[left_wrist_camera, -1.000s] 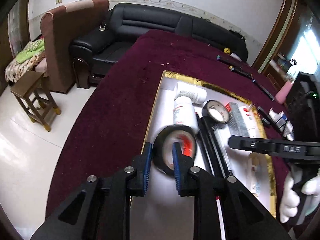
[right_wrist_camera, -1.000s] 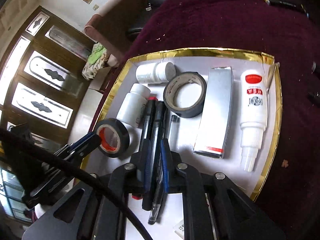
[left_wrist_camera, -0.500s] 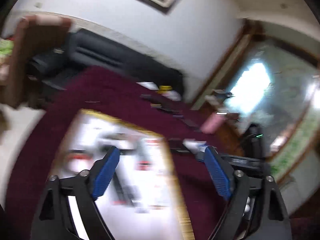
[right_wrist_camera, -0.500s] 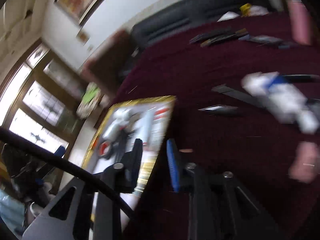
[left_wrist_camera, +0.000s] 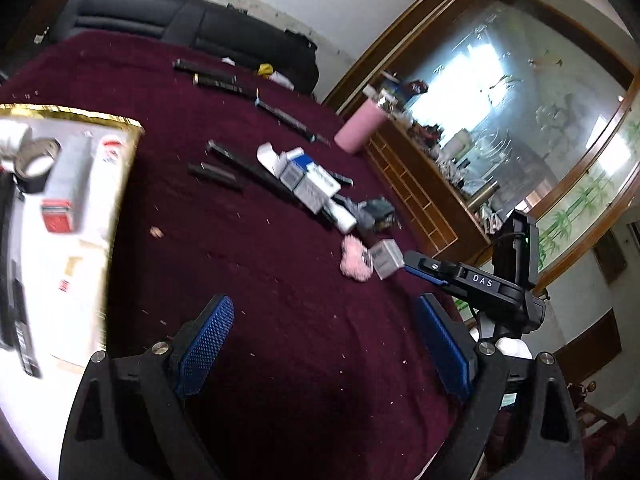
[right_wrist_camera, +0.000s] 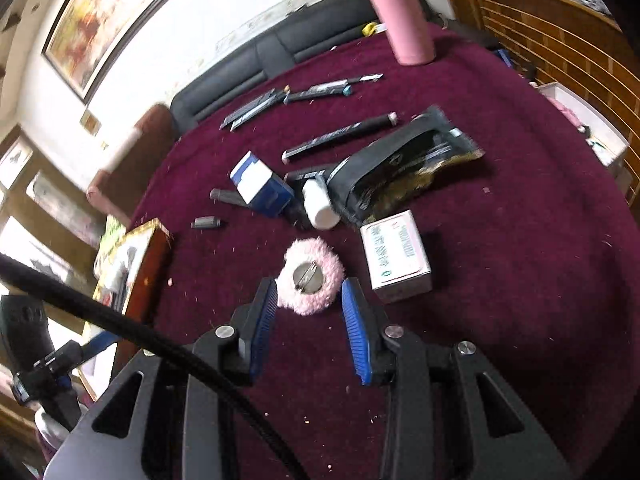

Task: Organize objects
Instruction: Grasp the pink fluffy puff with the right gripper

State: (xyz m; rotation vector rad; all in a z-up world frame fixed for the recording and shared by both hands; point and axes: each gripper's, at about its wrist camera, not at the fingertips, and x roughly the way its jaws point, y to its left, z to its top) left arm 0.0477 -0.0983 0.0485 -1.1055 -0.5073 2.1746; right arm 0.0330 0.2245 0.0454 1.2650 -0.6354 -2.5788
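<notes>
Roughly halfway, it'd be guessed: the tray (left_wrist_camera: 120,184) at frame left is already filled, while boxes, pens and a pink puff (right_wrist_camera: 311,276) are left on the cloth. Both grippers (left_wrist_camera: 324,344) (right_wrist_camera: 309,314) are spread, nothing held; the puff is bracketed mid-frame.

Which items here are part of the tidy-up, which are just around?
Job: pink puff between right claw fingers, white box, blue box, white bottle, pens, tray.
Around: pink flask, sofa, painting.
</notes>
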